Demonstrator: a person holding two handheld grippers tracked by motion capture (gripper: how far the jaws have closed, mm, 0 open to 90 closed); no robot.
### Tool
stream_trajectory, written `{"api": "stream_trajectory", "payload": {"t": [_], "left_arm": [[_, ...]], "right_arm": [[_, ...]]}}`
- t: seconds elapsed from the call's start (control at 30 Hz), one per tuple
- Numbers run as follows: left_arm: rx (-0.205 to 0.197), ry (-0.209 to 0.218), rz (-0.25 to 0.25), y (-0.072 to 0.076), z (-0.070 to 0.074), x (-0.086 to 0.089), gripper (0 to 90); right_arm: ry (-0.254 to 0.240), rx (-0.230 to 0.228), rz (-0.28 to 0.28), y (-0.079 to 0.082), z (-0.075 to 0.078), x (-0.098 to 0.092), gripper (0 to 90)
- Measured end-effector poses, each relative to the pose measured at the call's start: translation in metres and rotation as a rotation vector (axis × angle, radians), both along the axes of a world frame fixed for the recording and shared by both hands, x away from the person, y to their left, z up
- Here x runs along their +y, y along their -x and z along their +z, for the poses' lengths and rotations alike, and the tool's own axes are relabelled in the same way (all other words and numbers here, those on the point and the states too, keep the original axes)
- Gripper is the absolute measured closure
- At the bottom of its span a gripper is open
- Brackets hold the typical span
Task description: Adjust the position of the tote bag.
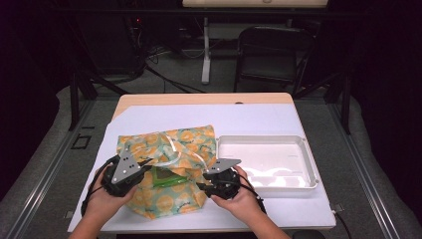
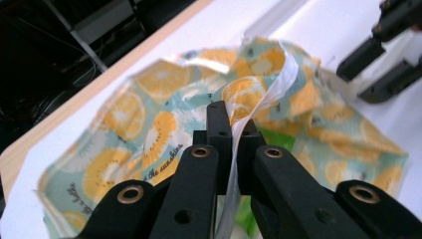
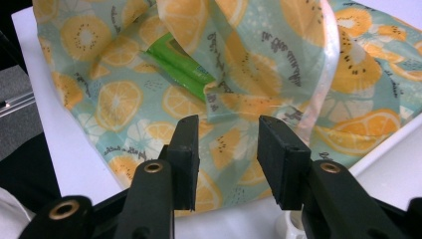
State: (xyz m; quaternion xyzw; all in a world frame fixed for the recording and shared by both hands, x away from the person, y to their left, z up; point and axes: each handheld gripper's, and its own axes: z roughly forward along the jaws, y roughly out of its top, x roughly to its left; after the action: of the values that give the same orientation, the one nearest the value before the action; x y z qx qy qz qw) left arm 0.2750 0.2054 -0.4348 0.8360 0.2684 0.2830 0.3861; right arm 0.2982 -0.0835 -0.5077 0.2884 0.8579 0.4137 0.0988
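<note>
Left gripper view has the left gripper [image 2: 233,133] clamped on the white ribbon handle [image 2: 278,84] of the soft, light fruit-print bag [image 1: 169,172] on the table; right gripper [image 3: 228,142] gapes beside its opening, best pinched at the rim

The bag [image 1: 166,172] sits crumpled on the white counter [image 1: 259,117], a soft pouch in pale teal printed with orange slices, its right edge just beside a white tray [image 1: 308,164]. Its mouth gapes open, showing a bright green packet [image 1: 166,178] lying inside. A thin white ribbon handle [image 2: 278,87] arches up off the top edge, 1 strand pulled taut.
</note>
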Motion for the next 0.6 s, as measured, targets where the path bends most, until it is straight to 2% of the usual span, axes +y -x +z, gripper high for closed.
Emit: {"api": "stream_trajectory", "payload": {"t": [0.27, 0.4, 0.47, 0.6], "left_arm": [[-0.019, 0.046, 0.007, -0.018, 0.024, -0.010, 90.0], [-0.019, 0.067, 0.010, -0.026, 0.031, -0.013, 90.0], [-0.009, 0.090, 0.013, -0.034, 0.036, -0.013, 90.0], [0.005, 0.100, 0.009, -0.043, 0.041, -0.015, 90.0]], "right_arm": [[-0.004, 0.000, -0.007, 0.000, 0.000, -0.001, 60.9], [-0.003, -0.008, -0.008, 0.000, 0.001, -0.002, 60.9], [-0.008, -0.010, -0.017, 0.001, 0.001, -0.002, 60.9], [-0.001, -0.014, -0.026, 0.001, 0.002, -0.005, 61.0]]}}
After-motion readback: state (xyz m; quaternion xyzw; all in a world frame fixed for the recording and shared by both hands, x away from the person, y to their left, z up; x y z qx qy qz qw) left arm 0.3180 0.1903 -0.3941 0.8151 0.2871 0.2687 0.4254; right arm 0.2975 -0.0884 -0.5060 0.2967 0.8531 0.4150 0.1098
